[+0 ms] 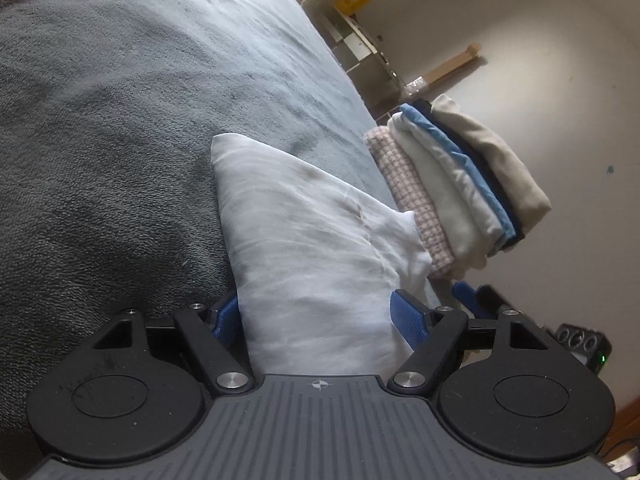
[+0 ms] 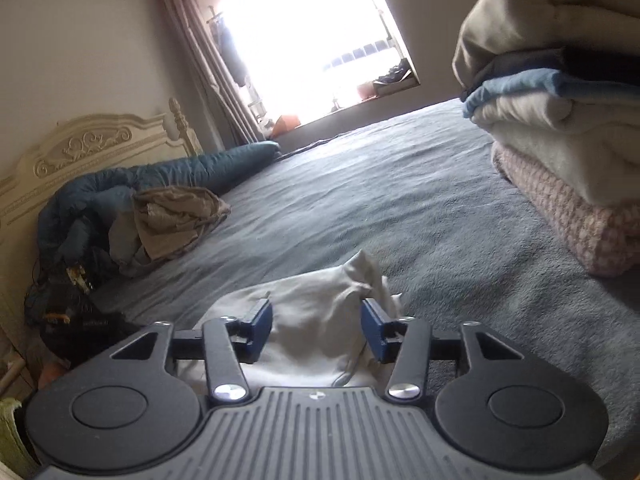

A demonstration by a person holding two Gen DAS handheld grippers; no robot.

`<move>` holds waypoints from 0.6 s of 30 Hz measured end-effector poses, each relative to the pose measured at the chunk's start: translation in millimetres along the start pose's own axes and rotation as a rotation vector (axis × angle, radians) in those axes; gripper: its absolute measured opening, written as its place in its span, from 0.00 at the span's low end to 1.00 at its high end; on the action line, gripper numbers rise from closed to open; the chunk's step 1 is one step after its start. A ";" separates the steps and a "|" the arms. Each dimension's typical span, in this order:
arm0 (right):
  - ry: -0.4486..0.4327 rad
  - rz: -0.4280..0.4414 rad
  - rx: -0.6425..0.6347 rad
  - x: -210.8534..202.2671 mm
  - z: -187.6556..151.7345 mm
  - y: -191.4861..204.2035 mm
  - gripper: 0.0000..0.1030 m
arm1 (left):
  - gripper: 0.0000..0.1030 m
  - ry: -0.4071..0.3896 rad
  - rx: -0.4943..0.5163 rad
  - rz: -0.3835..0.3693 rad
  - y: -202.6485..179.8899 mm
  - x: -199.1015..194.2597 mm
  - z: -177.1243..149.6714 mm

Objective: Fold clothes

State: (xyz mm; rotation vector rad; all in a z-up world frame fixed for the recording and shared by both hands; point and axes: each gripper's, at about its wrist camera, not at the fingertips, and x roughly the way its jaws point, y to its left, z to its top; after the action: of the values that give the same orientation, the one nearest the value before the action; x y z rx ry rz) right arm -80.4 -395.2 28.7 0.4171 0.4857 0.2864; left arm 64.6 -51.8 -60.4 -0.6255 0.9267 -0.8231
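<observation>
A folded white garment point(image 1: 312, 248) lies on the grey bedspread point(image 1: 120, 120). My left gripper point(image 1: 320, 316) is open, its blue pads point(image 1: 408, 316) standing on either side of the garment's near end. In the right wrist view the same white garment point(image 2: 316, 320) lies bunched between the open pads of my right gripper point(image 2: 318, 328). A stack of folded clothes point(image 1: 460, 188) sits just beyond the garment, pink checked at the bottom, then white, blue, dark and beige; it also shows in the right wrist view point(image 2: 568, 140). The right gripper's blue tip point(image 1: 466, 294) shows past the left one.
A crumpled beige garment point(image 2: 176, 216) and a rolled teal duvet point(image 2: 160, 180) lie by the cream headboard point(image 2: 80, 148). The bed edge drops to the floor by the stack, with a shelf rack point(image 1: 360, 44) against the wall. Dark clutter point(image 2: 68, 300) sits beside the bed.
</observation>
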 end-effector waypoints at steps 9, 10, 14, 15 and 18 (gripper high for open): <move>0.263 0.122 0.487 47.0 0.6 -80.7 0.81 | 0.74 -0.001 0.048 0.018 -3.8 1.8 -3.3; 0.270 0.144 0.512 50.6 0.3 -84.9 0.86 | 0.74 0.000 0.051 0.018 -4.0 2.0 -3.4; 0.325 0.213 0.546 70.7 7.5 -89.5 1.00 | 0.74 0.001 0.052 0.013 -4.0 2.9 -3.7; 0.344 0.223 0.543 76.7 10.3 -88.9 1.00 | 0.74 0.000 0.052 0.013 -4.2 3.0 -4.0; 0.391 0.249 0.534 90.6 17.4 -85.1 1.00 | 0.74 -0.004 0.053 0.013 -4.6 3.1 -5.0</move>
State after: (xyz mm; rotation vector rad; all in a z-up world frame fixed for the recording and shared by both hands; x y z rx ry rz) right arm 19.3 -442.7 -31.0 0.9549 0.9014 0.4849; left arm 59.7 -57.5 -60.5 -0.5742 0.9016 -0.8327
